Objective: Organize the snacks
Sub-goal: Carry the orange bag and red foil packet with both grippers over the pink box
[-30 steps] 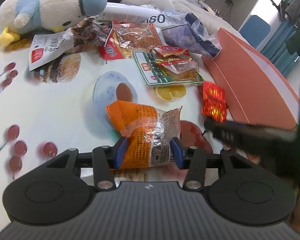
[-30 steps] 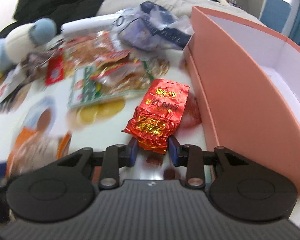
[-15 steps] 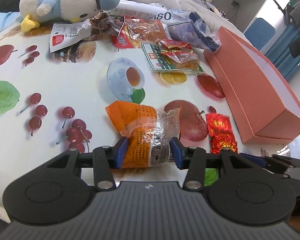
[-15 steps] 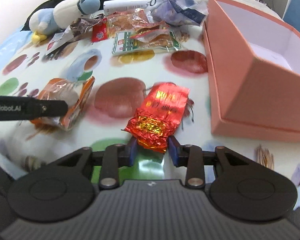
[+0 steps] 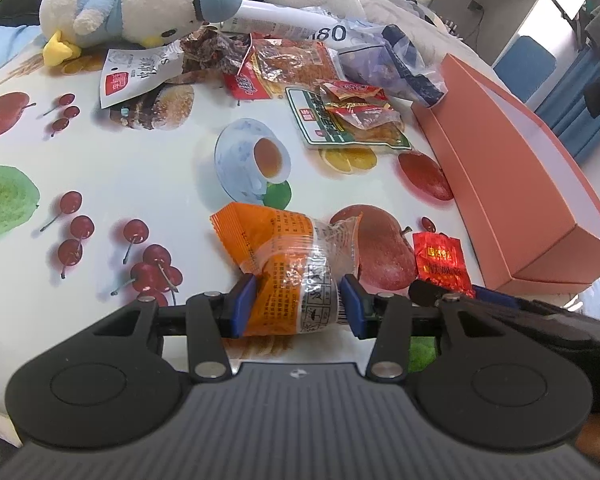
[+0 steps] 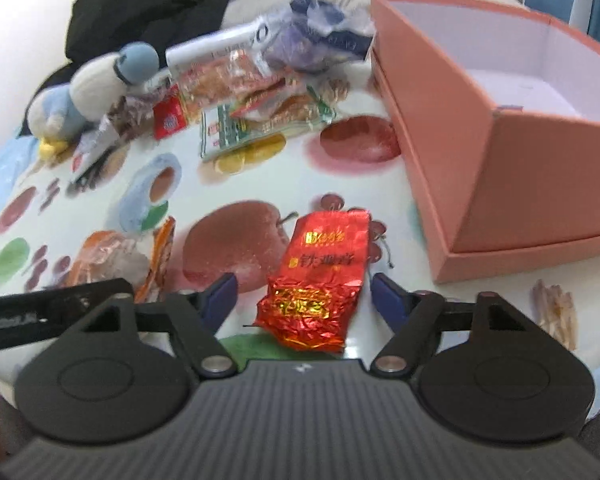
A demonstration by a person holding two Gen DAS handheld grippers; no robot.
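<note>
My left gripper (image 5: 298, 306) is shut on an orange and clear snack packet (image 5: 288, 264), which rests near the table's front edge; the packet also shows in the right wrist view (image 6: 112, 260). My right gripper (image 6: 304, 294) is open, its jaws on either side of a red foil packet (image 6: 320, 276) that lies loose on the table. The red packet also shows in the left wrist view (image 5: 440, 264). An open salmon-pink box (image 6: 476, 92) stands to the right, its white inside bare.
A pile of snack packets (image 5: 308, 80) lies at the back of the fruit-print tablecloth (image 5: 140, 168). A plush penguin (image 5: 140, 8) lies at the back left. Dark clothing (image 6: 168, 8) lies behind. The box also shows in the left wrist view (image 5: 512, 184).
My right gripper has opened and let go of the red foil packet, which now lies on the table. Both grippers had drawn back toward the table's front edge. The left stays shut on the orange packet.
</note>
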